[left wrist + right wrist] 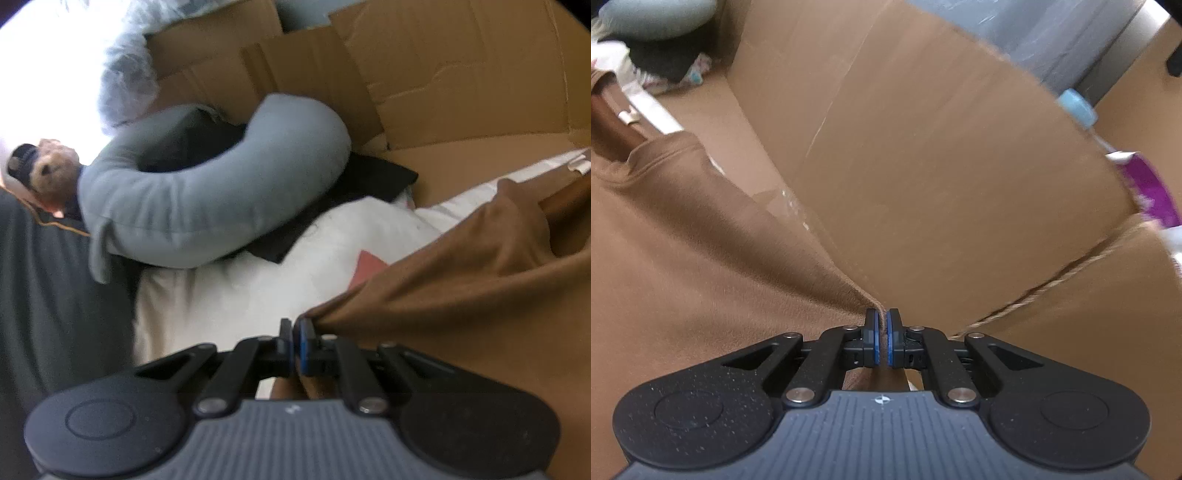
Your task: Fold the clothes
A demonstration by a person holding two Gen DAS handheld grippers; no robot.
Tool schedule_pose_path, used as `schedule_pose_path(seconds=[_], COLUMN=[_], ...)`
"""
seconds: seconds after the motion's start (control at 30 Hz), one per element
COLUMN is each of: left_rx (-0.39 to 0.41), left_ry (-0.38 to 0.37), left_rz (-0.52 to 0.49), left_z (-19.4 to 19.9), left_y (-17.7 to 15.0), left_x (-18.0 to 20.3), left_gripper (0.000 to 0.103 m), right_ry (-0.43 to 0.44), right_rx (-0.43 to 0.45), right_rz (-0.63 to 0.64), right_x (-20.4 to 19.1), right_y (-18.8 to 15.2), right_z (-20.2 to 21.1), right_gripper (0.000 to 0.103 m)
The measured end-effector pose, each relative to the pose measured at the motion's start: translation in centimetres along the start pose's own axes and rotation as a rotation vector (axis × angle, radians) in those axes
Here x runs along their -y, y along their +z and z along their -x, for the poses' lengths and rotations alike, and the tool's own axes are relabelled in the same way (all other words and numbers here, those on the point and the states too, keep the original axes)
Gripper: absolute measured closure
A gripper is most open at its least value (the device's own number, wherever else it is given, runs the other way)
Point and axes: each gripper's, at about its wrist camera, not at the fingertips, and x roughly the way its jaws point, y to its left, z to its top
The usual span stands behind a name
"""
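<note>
Losing either pinch would drop an edge of the brown garment (683, 258), as each hold looks shallow. The left gripper (293, 332) and right gripper (882, 325) are both clamped on its edge; it hangs stretched between them, seemingly lifted above the white bedding (229, 288)

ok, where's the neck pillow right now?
In the left wrist view, the neck pillow lies upper left on a dark garment, between the teddy bear and the cardboard box, up-left of the brown shirt.
</note>
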Motion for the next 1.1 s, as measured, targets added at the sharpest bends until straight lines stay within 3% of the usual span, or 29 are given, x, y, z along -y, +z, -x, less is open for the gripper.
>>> schedule_pose_path(seconds=[0.17,0.27,0.33,0.4,0.5,0.77,1.1], left_rx=[-0.029,-0.051,-0.054,-0.044,-0.015,0.061,0.081], left_ry=[-0.028,-0.084,-0.152,-0.198,-0.255,-0.298,-0.377], left_rz=[-0.033,-0.071,-0.053,-0.032,-0.004,-0.033,-0.144], left_z=[-0.9,0.1,1.2,2.3,3.0,1.4,-0.6], left_y=[-0.7,-0.7,-0.5,0.2,1.7,6.0,7.2], left_x=[0.8,0.2,-0.8,-1.5,-1.8,1.1,5.9], left_gripper=[0.097,0.086,0.077,0.074,0.075,0.075,0.075], right_ry=[0.063,0.100,0.125,0.150,0.210,0.309,0.379], right_rx=[-0.015,-0.024,-0.029,-0.035,-0.022,0.041,0.019], right_rz=[-0.032,-0.052,-0.065,-0.078,-0.099,-0.130,-0.134], right_x=[0.3,0.5,0.7,0.8,1.2,-0.8,-5.1], right_y=[-0.3,-0.5,-0.6,-0.8,0.6,6.6,10.2], right_z=[-1.0,-1.6,-2.0,-2.4,-1.2,-1.6,-5.3], right_gripper=[0.098,0.096,0.079,0.072,0.071,0.071,0.071])
